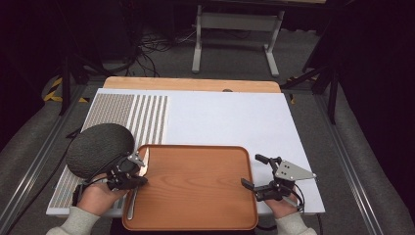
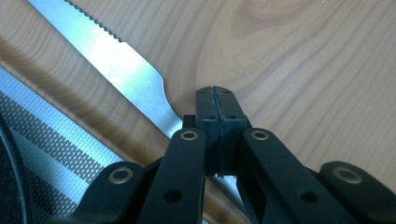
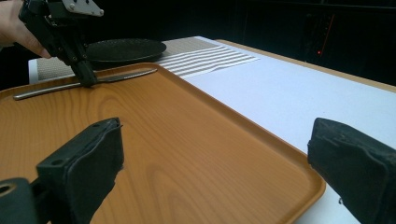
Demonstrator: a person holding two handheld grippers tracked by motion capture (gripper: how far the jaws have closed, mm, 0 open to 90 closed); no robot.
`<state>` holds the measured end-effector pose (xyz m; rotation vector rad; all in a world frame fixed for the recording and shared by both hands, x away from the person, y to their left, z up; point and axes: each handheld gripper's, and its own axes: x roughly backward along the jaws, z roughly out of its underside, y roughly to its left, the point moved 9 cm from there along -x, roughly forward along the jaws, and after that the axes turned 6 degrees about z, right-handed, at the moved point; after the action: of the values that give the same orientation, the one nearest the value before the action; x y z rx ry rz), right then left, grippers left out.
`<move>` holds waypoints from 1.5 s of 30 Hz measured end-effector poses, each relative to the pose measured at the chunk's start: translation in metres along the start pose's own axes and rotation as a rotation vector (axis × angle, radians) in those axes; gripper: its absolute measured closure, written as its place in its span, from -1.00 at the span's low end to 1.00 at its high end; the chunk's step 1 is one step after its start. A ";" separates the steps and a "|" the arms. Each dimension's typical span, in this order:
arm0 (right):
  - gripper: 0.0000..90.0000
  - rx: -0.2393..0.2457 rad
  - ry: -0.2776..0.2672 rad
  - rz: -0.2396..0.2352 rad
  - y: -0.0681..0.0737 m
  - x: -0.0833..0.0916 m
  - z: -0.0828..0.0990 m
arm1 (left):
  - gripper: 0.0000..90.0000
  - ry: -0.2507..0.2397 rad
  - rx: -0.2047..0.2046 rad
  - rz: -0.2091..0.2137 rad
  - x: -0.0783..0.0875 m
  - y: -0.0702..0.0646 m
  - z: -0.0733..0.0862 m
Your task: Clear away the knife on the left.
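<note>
A steel knife with a serrated blade lies along the left edge of a wooden tray. My left gripper points down at the knife's neck and its jaws are shut, pad against pad. The knife runs under the tips. I cannot tell whether they pinch it or just rest on it. From the right gripper view the left gripper stands on the knife. My right gripper is held at the tray's right edge, open, with nothing between its jaws.
A dark round plate sits left of the tray on a white mat with a striped patch. The wooden table edge runs behind the mat. A white frame and cables stand on the floor beyond.
</note>
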<state>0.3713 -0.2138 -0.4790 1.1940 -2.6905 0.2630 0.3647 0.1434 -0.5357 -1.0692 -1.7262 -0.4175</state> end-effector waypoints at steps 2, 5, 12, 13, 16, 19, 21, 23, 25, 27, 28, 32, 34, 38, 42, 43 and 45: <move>-0.91 -0.001 -0.002 -0.003 0.000 0.000 0.000 | 1.00 0.001 0.004 -0.005 0.001 0.000 0.001; -0.91 0.000 -0.001 -0.002 0.000 -0.001 -0.001 | 0.99 -0.005 0.010 -0.002 0.002 -0.001 0.003; -0.91 0.008 -0.002 -0.007 0.001 -0.003 -0.002 | 0.35 -0.164 -0.065 0.027 0.017 -0.008 -0.009; -0.91 0.008 -0.004 -0.006 0.001 -0.003 -0.002 | 0.15 -0.201 -0.087 0.008 0.020 -0.008 -0.011; -0.91 0.009 -0.004 -0.005 0.001 -0.003 -0.003 | -0.17 -0.285 -0.123 0.022 0.028 -0.010 -0.017; -0.91 0.005 -0.010 -0.002 0.002 -0.002 -0.004 | -0.43 -0.389 -0.173 0.036 0.036 -0.014 -0.022; -0.91 0.005 -0.010 -0.002 0.002 -0.001 -0.004 | -0.52 -0.450 -0.196 0.042 0.040 -0.017 -0.024; -0.91 0.003 -0.013 0.002 0.001 0.000 -0.004 | -0.57 -0.501 -0.203 0.049 0.044 -0.017 -0.024; -0.91 0.000 -0.018 0.002 0.001 0.000 -0.005 | -0.59 -0.547 -0.212 0.044 0.048 -0.017 -0.023; -0.91 0.000 -0.017 0.002 0.001 0.000 -0.005 | -0.65 -0.613 -0.230 0.042 0.051 -0.018 -0.022; -0.91 0.000 -0.018 0.001 0.001 0.000 -0.005 | -0.69 -0.637 -0.238 0.042 0.052 -0.018 -0.022; -0.91 -0.001 -0.020 0.000 0.001 0.000 -0.005 | -0.83 -0.757 -0.274 0.034 0.056 -0.018 -0.016; -0.91 -0.001 -0.021 -0.001 0.001 0.000 -0.005 | -0.88 -0.824 -0.255 0.058 0.058 -0.017 -0.012; -0.91 -0.004 -0.023 -0.001 0.001 0.001 -0.005 | -0.91 -0.896 -0.224 0.047 0.058 -0.012 -0.003; -0.91 -0.009 -0.023 0.003 0.000 0.002 -0.005 | -0.94 -0.934 -0.215 0.024 0.060 -0.005 0.006; -0.91 -0.011 -0.023 0.004 0.000 0.002 -0.005 | -0.94 -0.946 -0.201 0.023 0.061 -0.004 0.007; -0.91 -0.016 -0.026 0.002 0.000 0.002 -0.005 | -0.96 -0.964 -0.184 0.023 0.062 -0.001 0.009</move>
<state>0.3709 -0.2140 -0.4738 1.1982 -2.7113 0.2265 0.3531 0.1777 -0.4844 -1.5687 -2.5349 -0.0146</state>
